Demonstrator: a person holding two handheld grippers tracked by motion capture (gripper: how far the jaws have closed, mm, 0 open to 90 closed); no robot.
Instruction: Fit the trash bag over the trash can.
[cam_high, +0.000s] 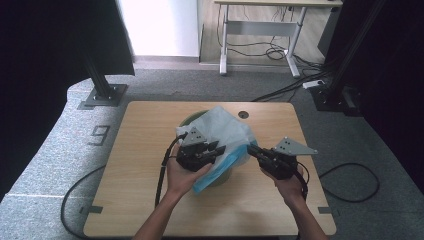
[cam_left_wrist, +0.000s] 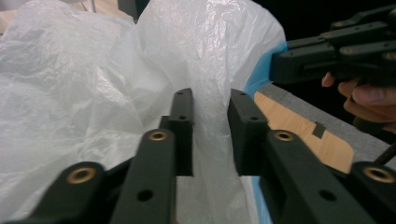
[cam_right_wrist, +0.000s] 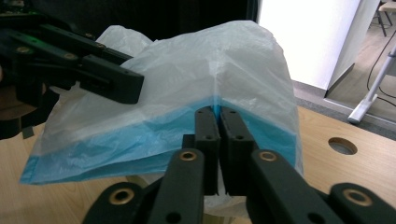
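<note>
Fingers (cam_right_wrist: 207, 128) of right gripper (cam_right_wrist: 218, 116): pinched on blue hem of plastic bag (cam_high: 225, 132) draped over green bin (cam_high: 192, 119) at table (cam_high: 140, 150) centre; left gripper (cam_left_wrist: 210, 100): part open astride white film, to be closed before the mouth is spread.
</note>
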